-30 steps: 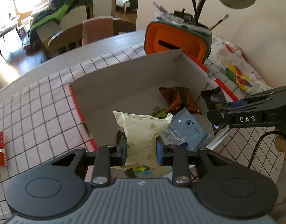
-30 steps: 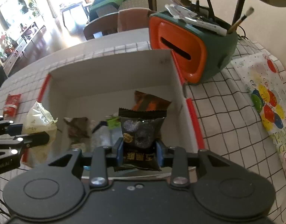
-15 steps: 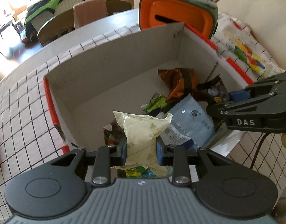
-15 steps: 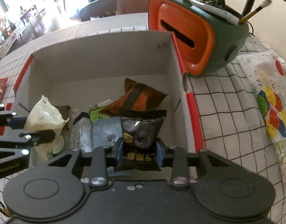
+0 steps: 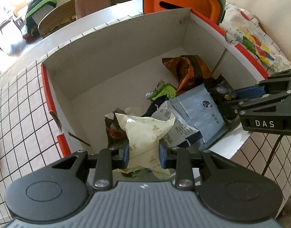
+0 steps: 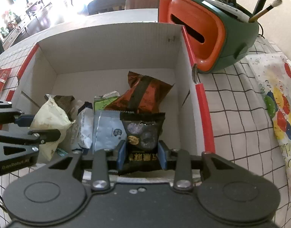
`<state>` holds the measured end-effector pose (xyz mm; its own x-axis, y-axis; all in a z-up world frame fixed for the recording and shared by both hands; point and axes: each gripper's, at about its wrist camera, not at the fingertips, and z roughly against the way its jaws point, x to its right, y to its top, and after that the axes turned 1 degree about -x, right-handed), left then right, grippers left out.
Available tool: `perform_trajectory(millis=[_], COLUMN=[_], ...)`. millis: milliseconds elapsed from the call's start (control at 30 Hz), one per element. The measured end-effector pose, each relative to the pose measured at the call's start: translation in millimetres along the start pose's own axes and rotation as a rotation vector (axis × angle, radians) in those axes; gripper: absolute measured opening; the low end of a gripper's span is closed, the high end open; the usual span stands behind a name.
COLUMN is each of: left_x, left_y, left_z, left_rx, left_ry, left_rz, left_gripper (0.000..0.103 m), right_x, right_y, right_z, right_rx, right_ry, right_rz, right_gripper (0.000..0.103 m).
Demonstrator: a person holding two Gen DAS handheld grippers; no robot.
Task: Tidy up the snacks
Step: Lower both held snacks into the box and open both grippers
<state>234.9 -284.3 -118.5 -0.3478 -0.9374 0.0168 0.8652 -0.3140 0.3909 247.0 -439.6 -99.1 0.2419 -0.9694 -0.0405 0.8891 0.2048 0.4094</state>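
Observation:
My left gripper (image 5: 143, 154) is shut on a cream snack packet (image 5: 144, 134), held low inside the white cardboard box (image 5: 111, 57) at its near left. The right gripper (image 6: 142, 155) is shut on a black snack packet (image 6: 142, 133) just inside the box's near right side. The box floor holds an orange-brown packet (image 6: 143, 93), a green one (image 6: 103, 102) and pale blue packets (image 6: 107, 131). The right gripper also shows in the left wrist view (image 5: 231, 102), and the left gripper in the right wrist view (image 6: 44, 125).
An orange and green holder (image 6: 212, 38) with brushes stands behind the box's far right corner. A balloon-print sheet (image 6: 276, 104) lies to the right on the checked tablecloth (image 6: 236, 117). A red packet (image 6: 1, 77) lies outside the box at left. Chairs stand beyond the table.
Both grippers have sunk toward the box with their packets, so the box and the packets inside look larger and closer. The grips are unchanged.

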Motion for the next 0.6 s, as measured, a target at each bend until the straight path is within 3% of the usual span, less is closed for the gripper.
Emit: perform_trajectory(millis=[300, 433, 600], left_x=[-3.2, -9.4, -19.8], left_y=[-5.3, -9.3, -18.7], left_z=[24.7, 42.4, 67.5], left_rx=[0.049, 0.104, 0.165], left_ry=[0.001, -0.008, -0.015], left_rz=[0.018, 0.044, 0.062], left_gripper=[0.031, 0.056, 0.058], right_x=[0.9, -4.0, -16.6], right_y=[-4.0, -6.7, -7.8], right_z=[21.3, 35.0, 53.1], right_rx=[0.043, 0.070, 0.110], right_ry=[0.045, 0.070, 0.098], right_rz=[-0.020, -0.026, -0.016], right_gripper=[0.036, 0.036, 0.040])
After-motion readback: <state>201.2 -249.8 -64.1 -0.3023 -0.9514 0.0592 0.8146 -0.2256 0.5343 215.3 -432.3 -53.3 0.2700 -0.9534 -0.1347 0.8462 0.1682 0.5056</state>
